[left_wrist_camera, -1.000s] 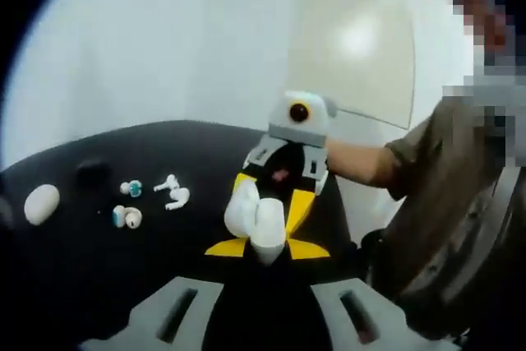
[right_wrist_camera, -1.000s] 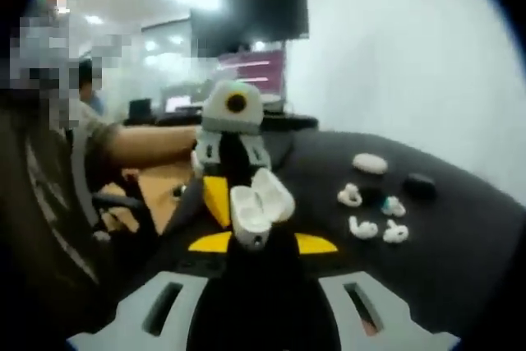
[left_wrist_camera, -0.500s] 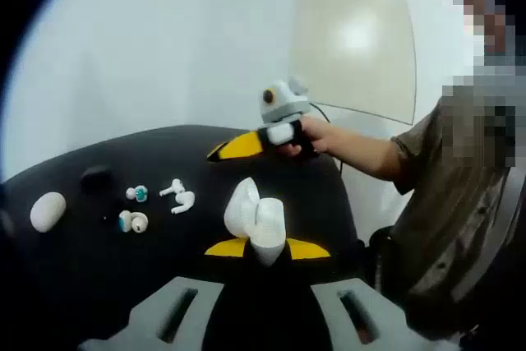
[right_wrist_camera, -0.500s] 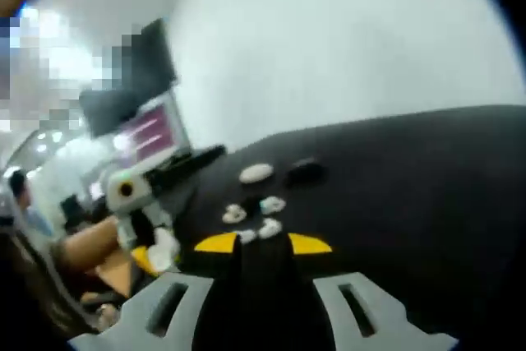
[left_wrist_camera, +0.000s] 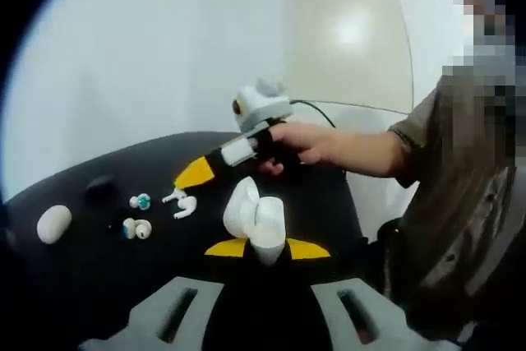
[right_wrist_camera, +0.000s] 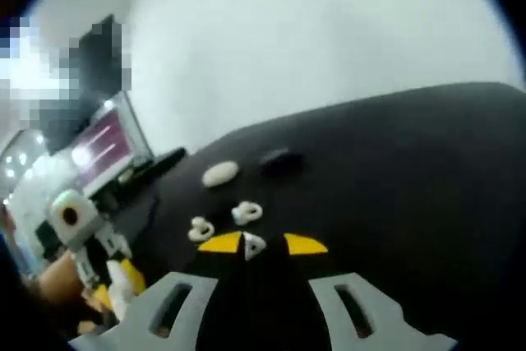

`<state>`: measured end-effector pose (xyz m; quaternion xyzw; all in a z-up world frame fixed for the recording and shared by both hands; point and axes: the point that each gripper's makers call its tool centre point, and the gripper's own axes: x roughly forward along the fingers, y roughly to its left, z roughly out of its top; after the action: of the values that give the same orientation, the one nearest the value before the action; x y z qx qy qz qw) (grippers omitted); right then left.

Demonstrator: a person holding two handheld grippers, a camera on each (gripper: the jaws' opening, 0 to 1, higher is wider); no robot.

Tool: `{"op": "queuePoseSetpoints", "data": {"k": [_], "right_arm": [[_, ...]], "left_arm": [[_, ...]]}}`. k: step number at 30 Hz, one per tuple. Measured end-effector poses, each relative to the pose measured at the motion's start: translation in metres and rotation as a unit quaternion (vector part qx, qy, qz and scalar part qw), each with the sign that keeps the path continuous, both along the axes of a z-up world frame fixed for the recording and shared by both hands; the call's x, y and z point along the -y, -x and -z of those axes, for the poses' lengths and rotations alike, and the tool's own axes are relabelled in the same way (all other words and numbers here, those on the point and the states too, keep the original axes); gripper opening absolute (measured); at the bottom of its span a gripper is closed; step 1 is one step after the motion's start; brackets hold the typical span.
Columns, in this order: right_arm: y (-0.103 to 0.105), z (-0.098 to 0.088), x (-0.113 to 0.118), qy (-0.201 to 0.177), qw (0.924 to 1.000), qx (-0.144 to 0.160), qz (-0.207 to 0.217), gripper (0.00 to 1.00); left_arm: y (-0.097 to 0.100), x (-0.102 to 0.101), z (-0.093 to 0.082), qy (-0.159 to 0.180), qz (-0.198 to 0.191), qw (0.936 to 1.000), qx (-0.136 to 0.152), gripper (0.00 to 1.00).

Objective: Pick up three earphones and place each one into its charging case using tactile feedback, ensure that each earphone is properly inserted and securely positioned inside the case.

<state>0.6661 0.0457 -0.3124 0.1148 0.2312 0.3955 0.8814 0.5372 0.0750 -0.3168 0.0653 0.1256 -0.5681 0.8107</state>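
Underneath, black counter (left_wrist_camera: pixel 99 285) against white wall (left_wrist_camera: pixel 148 55). Left hand-held gripper (left_wrist_camera: pixel 261 246) clenched on open white charging case (left_wrist_camera: pixel 256 218); right hand-held gripper (right_wrist_camera: pixel 251 246), nearly closed, around white stemmed earphone (right_wrist_camera: pixel 253 245). Glowing monitor (right_wrist_camera: pixel 103 145) beyond, seen from right.

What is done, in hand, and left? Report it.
Done: no earphone visibly seated. In hand: the left gripper holds the open white case; the right gripper reaches toward the white earphones. Left: earphones lie on the black table, teal earphones included.
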Motion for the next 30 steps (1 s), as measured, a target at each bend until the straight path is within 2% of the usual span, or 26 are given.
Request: {"op": "queuePoseSetpoints", "data": {"k": [5,7,9,10,15,22,25,28,30], "right_arm": [[0.001,0.004,0.0,0.048,0.9987,0.005,0.017,0.22],[0.002,0.005,-0.001,0.09,0.9953,0.034,0.011,0.22],[0.004,0.007,-0.003,0.137,0.9875,0.078,0.0,0.22],[0.005,0.007,-0.004,0.143,0.9859,0.087,-0.001,0.22],[0.012,0.007,0.0,0.164,0.9821,0.092,-0.015,0.23],[0.007,0.006,0.018,0.132,0.9895,0.053,-0.024,0.25],[0.004,0.004,0.025,0.121,0.9913,0.049,-0.019,0.25],[-0.004,-0.002,0.035,0.112,0.9918,0.062,-0.002,0.25],[-0.01,-0.011,0.038,0.08,0.9947,0.063,0.012,0.25]], "left_arm": [[-0.002,-0.002,0.0,0.001,-0.001,1.0,-0.001,0.13],[-0.003,-0.003,0.0,0.002,0.0,1.0,-0.006,0.13],[-0.003,-0.003,0.0,0.002,-0.002,1.0,-0.007,0.13],[-0.004,-0.002,0.0,0.002,-0.003,1.0,-0.005,0.13],[-0.003,-0.002,0.0,0.003,-0.003,0.9999,-0.009,0.13],[-0.003,-0.003,0.0,0.003,-0.003,1.0,-0.009,0.13],[-0.003,-0.003,0.0,0.003,-0.003,1.0,-0.009,0.13],[-0.003,-0.003,0.0,0.003,-0.003,0.9999,-0.01,0.13],[-0.002,-0.002,0.0,0.003,-0.003,0.9999,-0.01,0.13]]}}
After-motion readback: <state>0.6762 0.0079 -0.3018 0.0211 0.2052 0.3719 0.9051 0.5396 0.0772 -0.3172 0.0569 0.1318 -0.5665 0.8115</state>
